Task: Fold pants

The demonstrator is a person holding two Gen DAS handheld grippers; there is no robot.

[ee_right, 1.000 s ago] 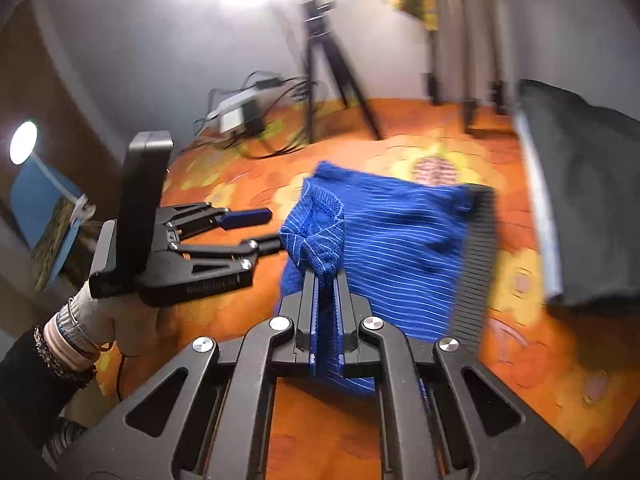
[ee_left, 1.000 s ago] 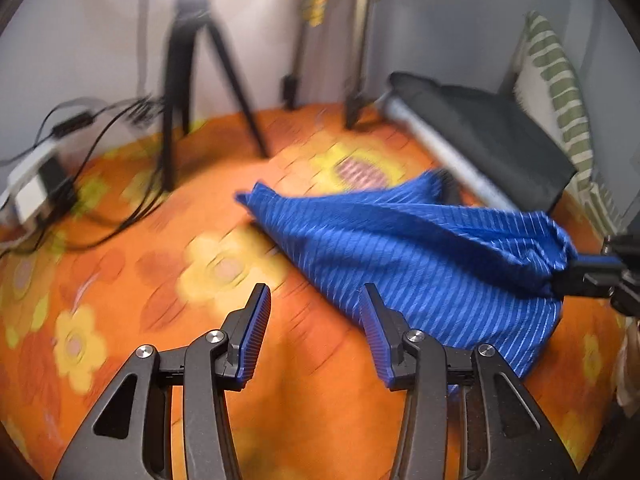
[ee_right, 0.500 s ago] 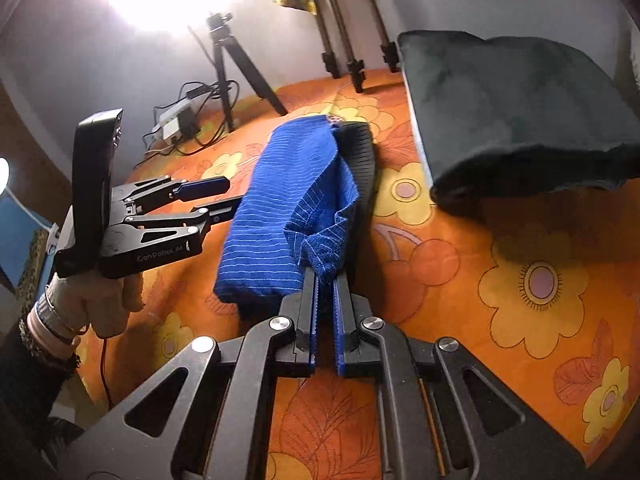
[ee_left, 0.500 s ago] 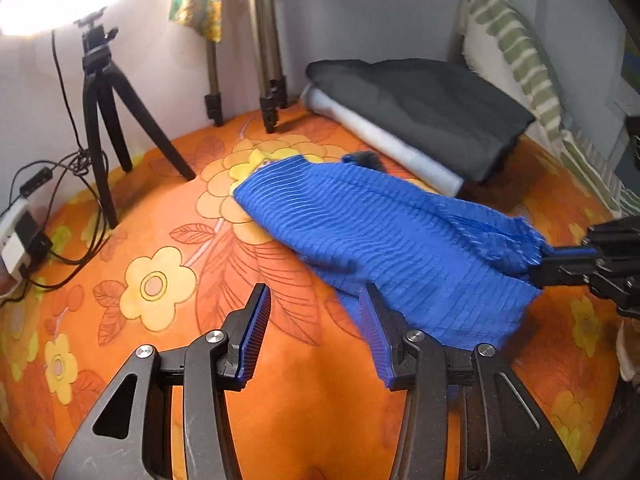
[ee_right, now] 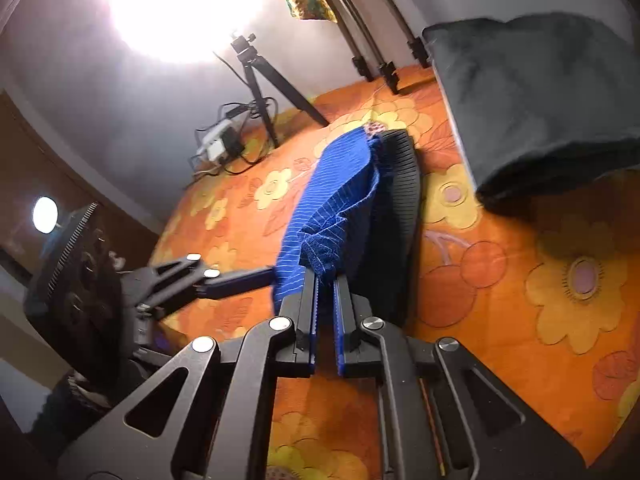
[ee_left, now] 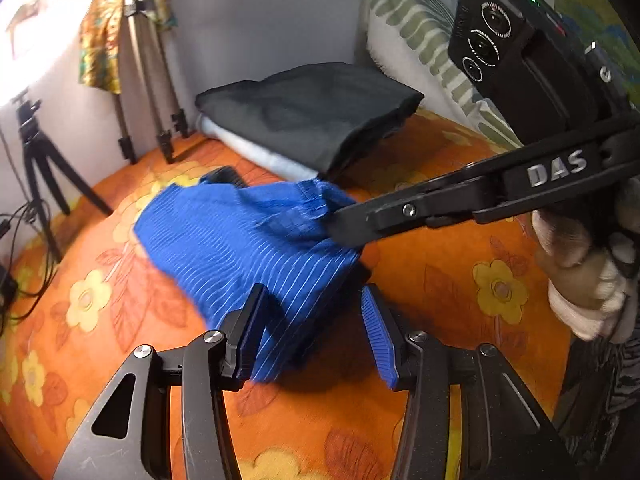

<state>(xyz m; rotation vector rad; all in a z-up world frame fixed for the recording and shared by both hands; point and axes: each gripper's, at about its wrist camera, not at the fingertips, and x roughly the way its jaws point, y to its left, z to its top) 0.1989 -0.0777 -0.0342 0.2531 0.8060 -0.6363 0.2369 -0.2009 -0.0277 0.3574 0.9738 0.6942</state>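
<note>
The blue pinstriped pants (ee_left: 248,240) lie bunched on the orange flowered bedsheet (ee_left: 440,280). My left gripper (ee_left: 312,332) is open, its jaws straddling the pants' near edge. My right gripper (ee_right: 326,284) is shut on a fold of the pants (ee_right: 332,208) and holds it raised off the sheet. In the left wrist view the right gripper (ee_left: 348,224) reaches in from the right, pinching the pants' far corner. The left gripper (ee_right: 240,280) shows at the left of the right wrist view, its tips at the pants' edge.
A folded dark blanket (ee_left: 312,112) over a light one lies at the back. A striped pillow (ee_left: 416,36) leans on the wall. Tripods (ee_left: 40,168) and cables (ee_right: 224,144) stand at the left. A bright lamp (ee_right: 180,4) glares.
The right gripper has pulled the pants' corner toward the left gripper, bunching the cloth. The left gripper has moved in so the pants' edge lies between its open jaws.
</note>
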